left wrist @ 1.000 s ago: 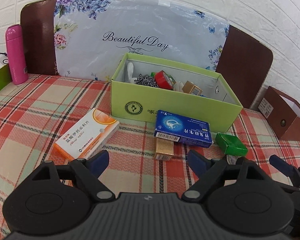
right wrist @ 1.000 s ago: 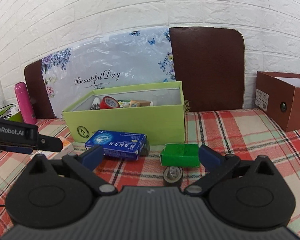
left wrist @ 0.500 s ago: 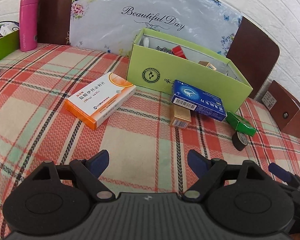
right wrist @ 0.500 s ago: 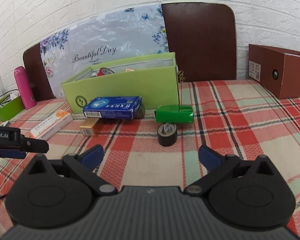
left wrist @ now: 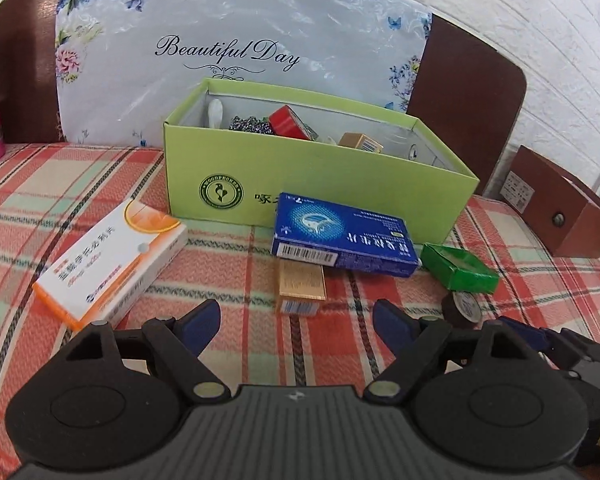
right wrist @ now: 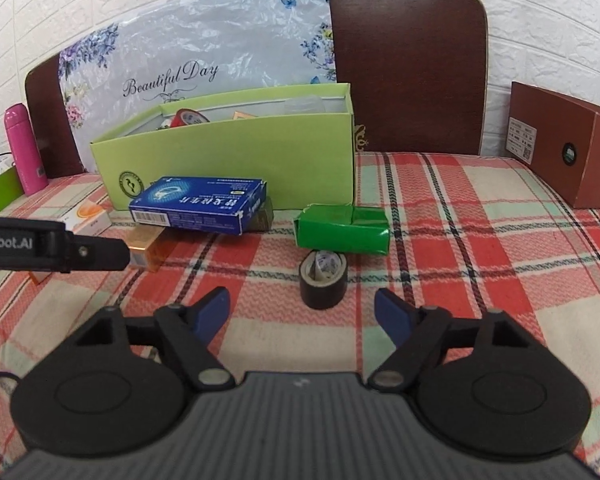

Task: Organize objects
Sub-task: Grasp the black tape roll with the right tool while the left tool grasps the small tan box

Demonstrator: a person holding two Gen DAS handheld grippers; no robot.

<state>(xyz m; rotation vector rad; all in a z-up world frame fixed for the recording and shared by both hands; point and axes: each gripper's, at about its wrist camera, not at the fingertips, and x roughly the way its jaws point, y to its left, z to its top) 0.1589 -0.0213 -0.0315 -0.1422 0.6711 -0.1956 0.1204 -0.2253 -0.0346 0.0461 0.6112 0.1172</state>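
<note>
In the left wrist view, the left gripper (left wrist: 296,316) is seen at the bottom of the frame with its jaws wide apart, and nothing is held between them. Just above the gap, a small gold box (left wrist: 301,286) is lying on the checked tablecloth (left wrist: 80,184), partly under a blue medicine box (left wrist: 342,236). At the left of the frame, a white and orange medicine box (left wrist: 112,264) is placed flat on the cloth. An open green carton (left wrist: 300,176) is found in the middle of the frame, with several small things inside it.

In the right wrist view, the right gripper (right wrist: 302,314) is shown at the bottom, and its jaws have just been closing, but they are apart and no thing is between them. A dark roll of tape (right wrist: 323,280) is standing just above the gap, not touched by the fingers. Directly behind the roll, touching it or nearly so, a small green box (right wrist: 342,230) is seen. A brown box (right wrist: 564,144) is placed at the right edge, and a pink bottle (right wrist: 24,148) is standing upright at the left edge. The left gripper enters this view from the left edge as a dark bar.
</note>
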